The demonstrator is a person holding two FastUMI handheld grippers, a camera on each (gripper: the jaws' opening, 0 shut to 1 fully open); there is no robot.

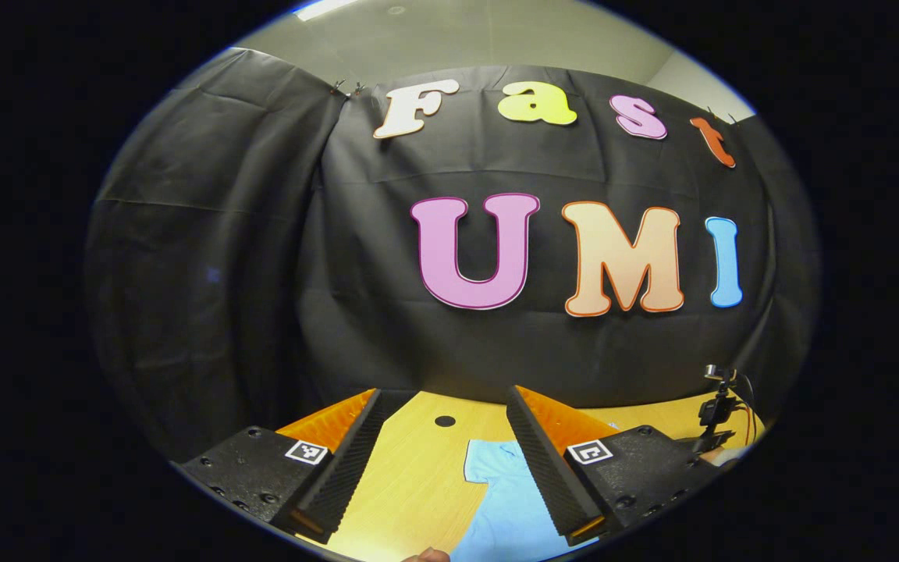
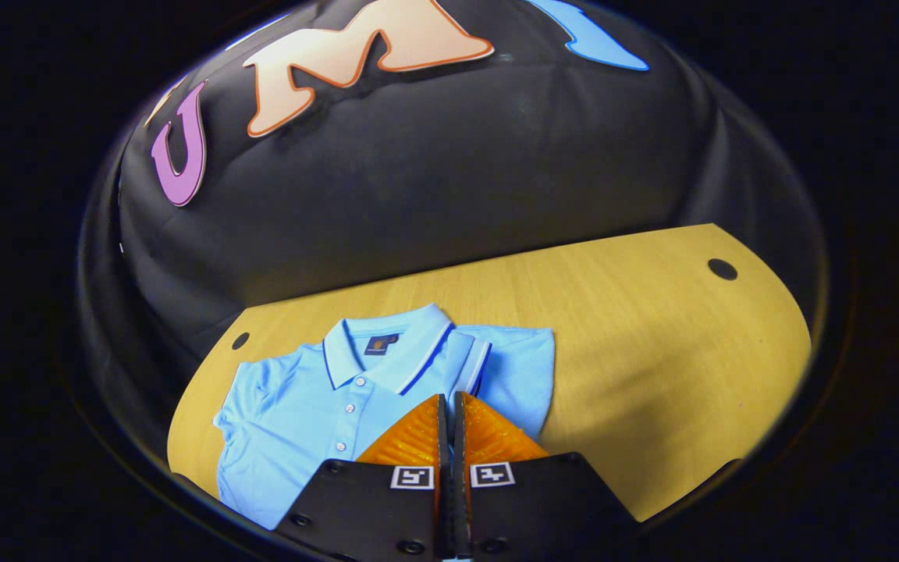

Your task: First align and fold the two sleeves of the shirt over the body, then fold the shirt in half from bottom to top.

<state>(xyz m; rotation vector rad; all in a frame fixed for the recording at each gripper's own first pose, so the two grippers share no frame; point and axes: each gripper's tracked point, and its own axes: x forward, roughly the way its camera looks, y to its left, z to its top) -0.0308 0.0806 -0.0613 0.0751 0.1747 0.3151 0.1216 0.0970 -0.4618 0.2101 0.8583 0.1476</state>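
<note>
A light-blue short-sleeved polo shirt (image 2: 317, 406) with dark piping on its collar lies flat, front up, on the pale wooden tabletop (image 2: 637, 375), towards the tabletop's left end as the right gripper view has it. The collar points at the black cloth wall, and the white buttons of the placket run down from it. The sleeve on the right of that view is folded in over the body, its striped cuff lying just beside the collar; the other sleeve is spread out to the side, near a small dark round hole (image 2: 240, 340) in the tabletop. A second such hole (image 2: 723, 269) sits well apart, near the far right corner.

The right gripper (image 2: 450, 406) hangs over the lower part of the shirt with its 2 fingers pressed together, only a thin slit between them. Whether any cloth is caught between the tips cannot be told.

In the left gripper view, the left gripper (image 1: 445, 406) is held up and aimed at the wall, its 2 fingers wide apart with nothing between them. Beyond the gap lies a part of the shirt (image 1: 508, 492), a sleeve with its hem on the tabletop (image 1: 410, 476). A small black device on a stand with cables (image 1: 719, 410) stands at the tabletop's right edge.
</note>
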